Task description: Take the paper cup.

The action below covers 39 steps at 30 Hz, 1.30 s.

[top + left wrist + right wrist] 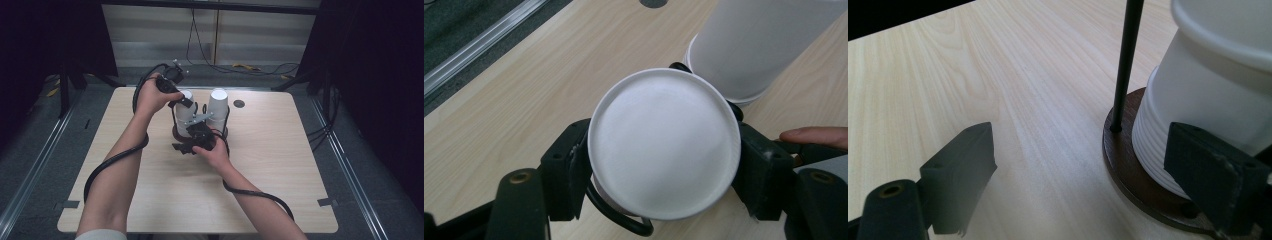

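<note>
Two white paper cups stand upside down on a holder with a dark round base (1128,165) and a thin black rod (1125,65). In the high view they sit at the table's middle back, the left cup (183,116) beside the right cup (218,102). My left gripper (183,101) comes down from above. In its own view my left gripper (664,160) has both jaws pressed on the sides of the left cup (664,130). My right gripper (191,145) sits low in front of the base. My right gripper (1083,150) is open, with one jaw in front of the ribbed cup wall (1158,140).
The light wooden table (280,165) has bare room to the left, the right and the front. A small dark round hole (239,103) lies behind the cups. Cables trail from both grippers across the table. Metal rails run along the floor on both sides.
</note>
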Available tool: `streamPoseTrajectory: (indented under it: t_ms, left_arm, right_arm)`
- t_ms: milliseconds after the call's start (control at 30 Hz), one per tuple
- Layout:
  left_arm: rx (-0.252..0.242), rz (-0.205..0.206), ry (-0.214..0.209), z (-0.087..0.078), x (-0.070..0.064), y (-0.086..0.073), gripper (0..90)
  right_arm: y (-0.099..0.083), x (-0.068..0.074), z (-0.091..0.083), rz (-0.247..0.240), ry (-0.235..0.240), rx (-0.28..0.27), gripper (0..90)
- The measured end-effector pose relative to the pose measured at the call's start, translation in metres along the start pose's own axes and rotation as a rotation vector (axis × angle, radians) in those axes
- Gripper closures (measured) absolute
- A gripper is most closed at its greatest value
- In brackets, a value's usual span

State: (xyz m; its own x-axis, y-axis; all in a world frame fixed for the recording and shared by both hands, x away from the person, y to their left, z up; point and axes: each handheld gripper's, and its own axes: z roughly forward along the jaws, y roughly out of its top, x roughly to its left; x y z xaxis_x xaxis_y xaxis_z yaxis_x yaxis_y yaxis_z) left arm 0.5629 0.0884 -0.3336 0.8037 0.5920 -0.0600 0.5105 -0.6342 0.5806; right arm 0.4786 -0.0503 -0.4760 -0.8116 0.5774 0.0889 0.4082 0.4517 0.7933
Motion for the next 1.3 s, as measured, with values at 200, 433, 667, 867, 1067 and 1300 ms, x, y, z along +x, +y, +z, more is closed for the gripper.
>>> streamPoseTrajectory:
  t_ms: [200,433,667,867,1067,1300]
  left_arm:
    - [0.007,-0.003,-0.009,0.001,0.003,-0.003,32.5]
    - [-0.005,-0.006,-0.001,-0.004,0.002,-0.001,32.4]
    - [0.004,0.002,0.008,-0.013,0.001,0.004,32.4]
    - [-0.002,0.009,0.011,-0.017,0.0,0.006,32.3]
    - [-0.002,0.004,0.018,-0.022,-0.001,0.01,32.4]
    - [0.02,0.003,0.016,-0.027,-0.001,0.015,32.6]
  right_arm:
    - [0.0,0.001,0.003,-0.008,-0.005,0.007,12.5]
    - [0.0,0.0,0.005,-0.01,-0.004,0.004,12.5]
    - [0.0,-0.001,0.004,0.001,-0.001,0.001,12.5]
    - [-0.001,-0.001,0.004,0.004,0.002,0.0,12.5]
    - [0.0,-0.002,0.003,0.004,0.002,0.002,12.5]
    - [-0.001,-0.001,0.002,0.014,0.005,-0.001,12.6]
